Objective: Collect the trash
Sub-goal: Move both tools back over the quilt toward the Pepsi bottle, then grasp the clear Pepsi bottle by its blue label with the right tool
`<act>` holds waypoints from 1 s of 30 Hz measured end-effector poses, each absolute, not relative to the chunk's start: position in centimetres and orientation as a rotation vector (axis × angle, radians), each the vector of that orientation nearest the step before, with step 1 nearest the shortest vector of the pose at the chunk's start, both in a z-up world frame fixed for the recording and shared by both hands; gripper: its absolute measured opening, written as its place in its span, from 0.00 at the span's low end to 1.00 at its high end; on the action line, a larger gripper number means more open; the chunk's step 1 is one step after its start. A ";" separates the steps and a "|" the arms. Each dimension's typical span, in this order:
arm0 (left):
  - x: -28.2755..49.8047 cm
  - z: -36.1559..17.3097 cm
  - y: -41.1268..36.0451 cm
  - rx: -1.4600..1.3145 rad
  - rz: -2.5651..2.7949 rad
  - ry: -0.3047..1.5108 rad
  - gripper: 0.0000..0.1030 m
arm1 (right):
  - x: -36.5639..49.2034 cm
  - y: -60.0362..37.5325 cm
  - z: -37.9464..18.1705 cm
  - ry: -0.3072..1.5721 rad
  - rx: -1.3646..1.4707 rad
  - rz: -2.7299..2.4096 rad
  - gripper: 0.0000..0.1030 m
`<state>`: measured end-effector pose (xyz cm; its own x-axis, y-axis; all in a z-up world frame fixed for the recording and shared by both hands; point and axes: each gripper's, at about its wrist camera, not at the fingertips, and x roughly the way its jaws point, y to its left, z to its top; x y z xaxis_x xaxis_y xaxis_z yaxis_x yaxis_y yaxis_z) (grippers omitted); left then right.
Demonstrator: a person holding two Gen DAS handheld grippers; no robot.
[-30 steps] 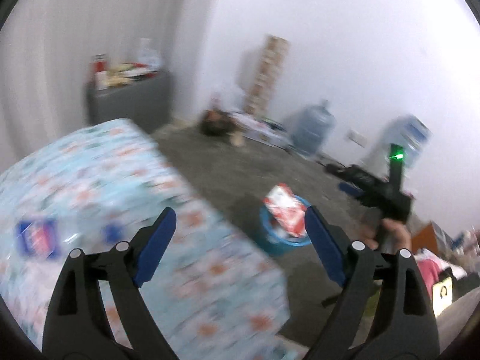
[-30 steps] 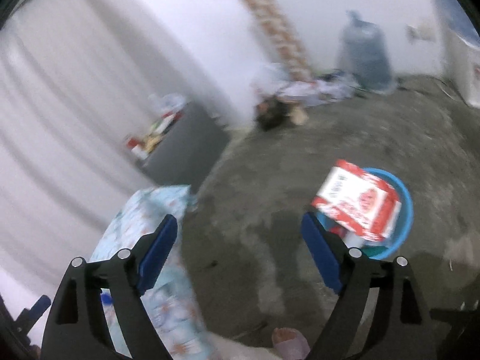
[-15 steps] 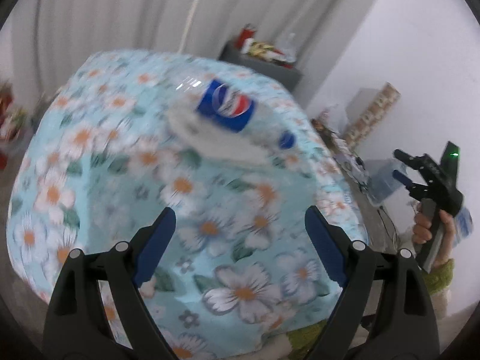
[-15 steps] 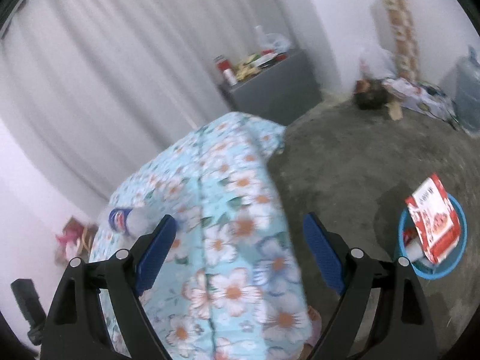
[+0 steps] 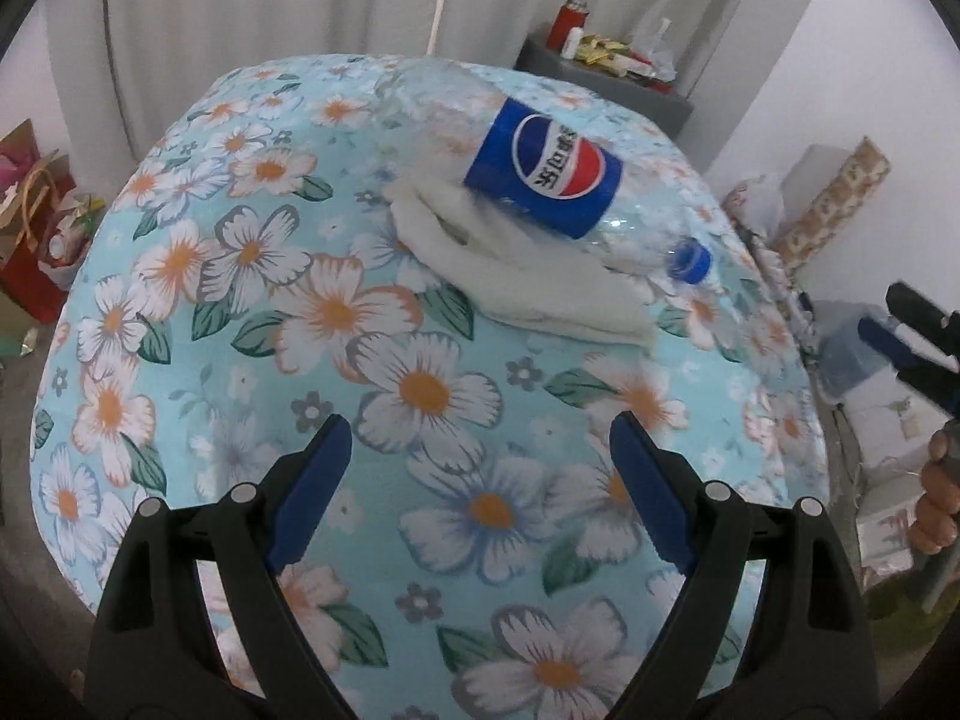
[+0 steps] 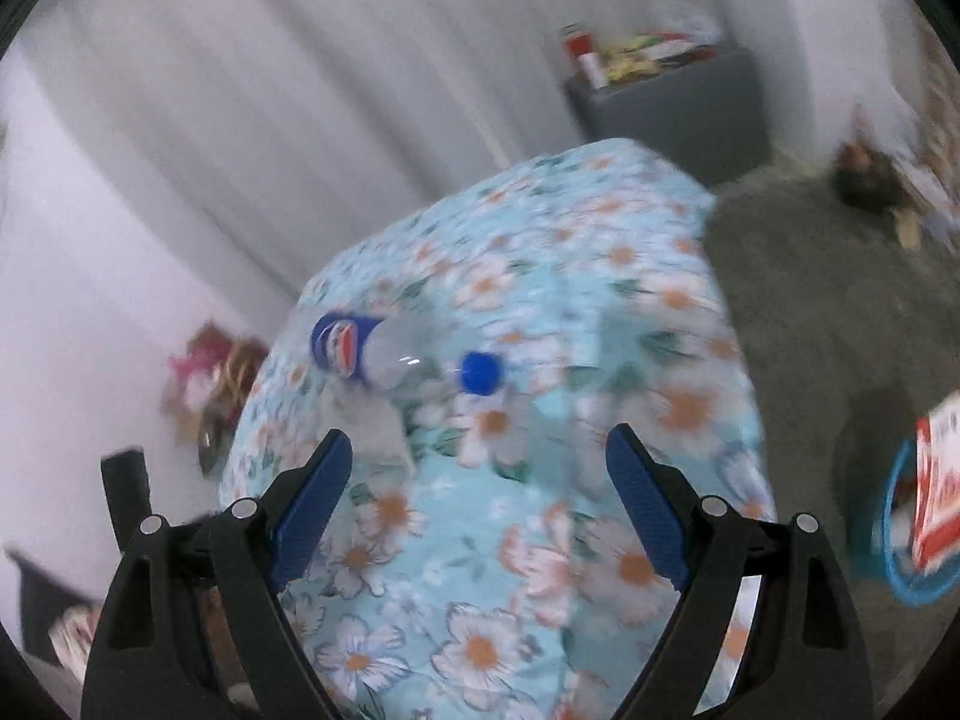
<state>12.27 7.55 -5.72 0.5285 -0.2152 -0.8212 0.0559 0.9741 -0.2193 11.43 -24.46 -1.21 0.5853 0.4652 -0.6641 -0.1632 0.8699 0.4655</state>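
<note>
- Lying on its side on the floral bedspread [image 5: 420,396], an empty Pepsi bottle [image 5: 543,168] rests partly on a folded white cloth [image 5: 528,282], its blue cap [image 5: 689,261] pointing right in the left wrist view.
- The left gripper [image 5: 480,480] hangs above the bedspread with jaws wide and nothing between them; bottle and cloth lie well ahead of its fingertips.
- The right gripper [image 6: 477,489], also spread wide and empty, sees the bottle [image 6: 366,351] from the cap end, just beyond its left finger; this view is blurred.
- Only the right wrist view shows the blue basin [image 6: 912,546] on the floor at the right edge, with a red-and-white package [image 6: 939,498] in it.
- Only the left wrist view shows gift bags [image 5: 36,222] on the floor to the left of the bed.
- A grey cabinet [image 5: 606,90] cluttered with small items stands beyond the bed, against the white curtain [image 5: 270,0].
- Open bedspread lies between both grippers and the bottle; grey floor [image 6: 840,312] separates bed and basin.
</note>
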 end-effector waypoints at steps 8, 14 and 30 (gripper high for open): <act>13.0 -6.5 8.1 -0.109 -0.079 1.000 0.81 | 18.7 -13.4 -0.1 0.923 0.002 0.595 0.82; 13.9 -6.9 9.5 -0.136 -0.050 1.014 0.81 | 23.6 -6.7 -2.6 0.990 -0.268 0.695 0.82; 14.5 -7.1 9.8 -0.057 -0.008 0.984 0.81 | 28.3 -6.0 -6.6 1.166 -0.252 0.604 0.63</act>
